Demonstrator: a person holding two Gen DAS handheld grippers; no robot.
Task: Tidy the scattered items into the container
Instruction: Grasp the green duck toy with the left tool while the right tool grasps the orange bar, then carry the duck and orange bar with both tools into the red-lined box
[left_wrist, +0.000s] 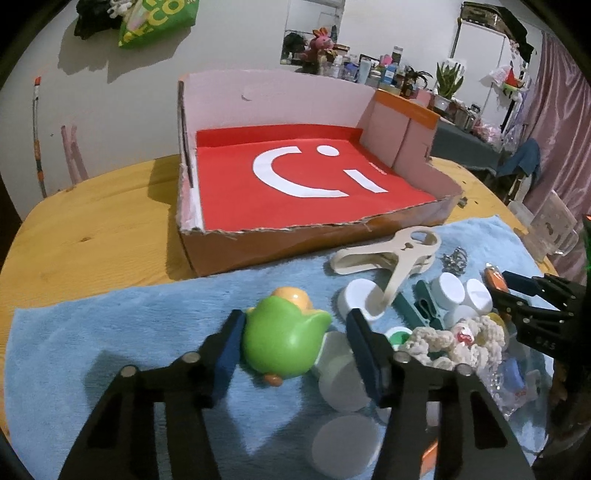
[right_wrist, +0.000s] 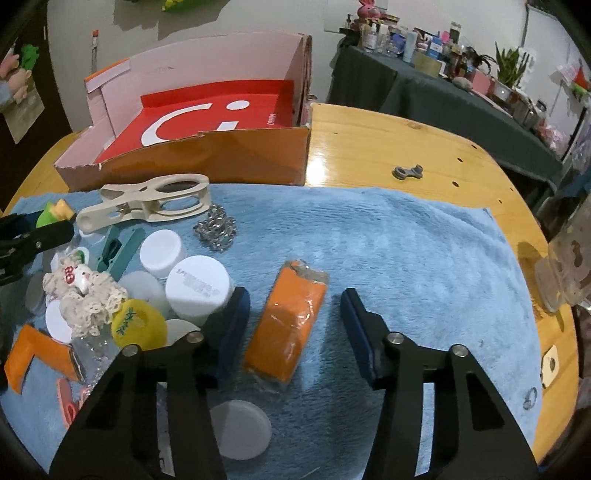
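The left hand-held gripper is set around a green toy bird: one pad is pressed against the toy's side, while the other pad appears to stand just off it, so a firm grip cannot be confirmed. The right hand-held gripper is placed astride an orange wrapped packet, with a clear gap seen on the outer side; nothing is gripped yet. Both seem positioned so that one item each can be lifted toward the cardboard box, which lies just beyond the blue towel and holds only its red liner.

The remaining clutter, including white caps, a beige clip and a crocheted doll, is heaped on the towel between the two grippers. The towel is spread over a wooden tabletop. Behind it, a pale wall and a crowded, dark-draped side table are seen.
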